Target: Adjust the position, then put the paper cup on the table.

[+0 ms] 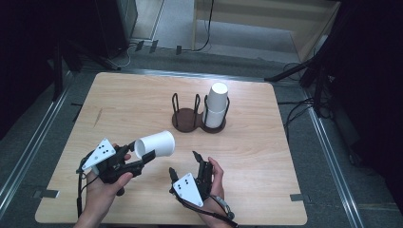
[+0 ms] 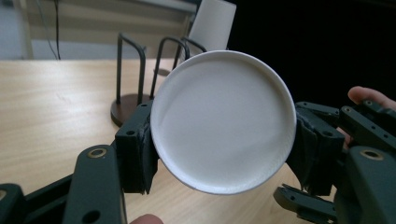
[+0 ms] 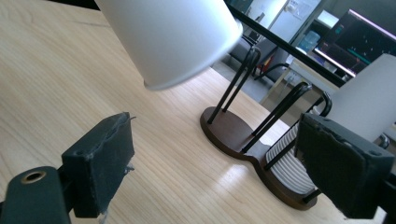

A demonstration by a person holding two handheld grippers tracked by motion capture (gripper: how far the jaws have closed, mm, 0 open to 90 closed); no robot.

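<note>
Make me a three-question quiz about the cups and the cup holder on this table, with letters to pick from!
1. Where is the stack of white cups?
A. In the right ring of the dark cup holder
B. In its left ring
C. Lying flat on the table

2. How many rings does the cup holder have?
A. One
B. Two
C. Four

3. What is the left gripper doing?
A. Hanging open with nothing in it
B. Lying on the table
C. Clamped on a single white cup

Answers:
1 A: the high view shows the stack standing in the right ring, and the left ring has no cup.
2 B: two round bases sit side by side.
3 C: the left gripper view shows both pads pressed on the cup's sides, while the right gripper is open.
</note>
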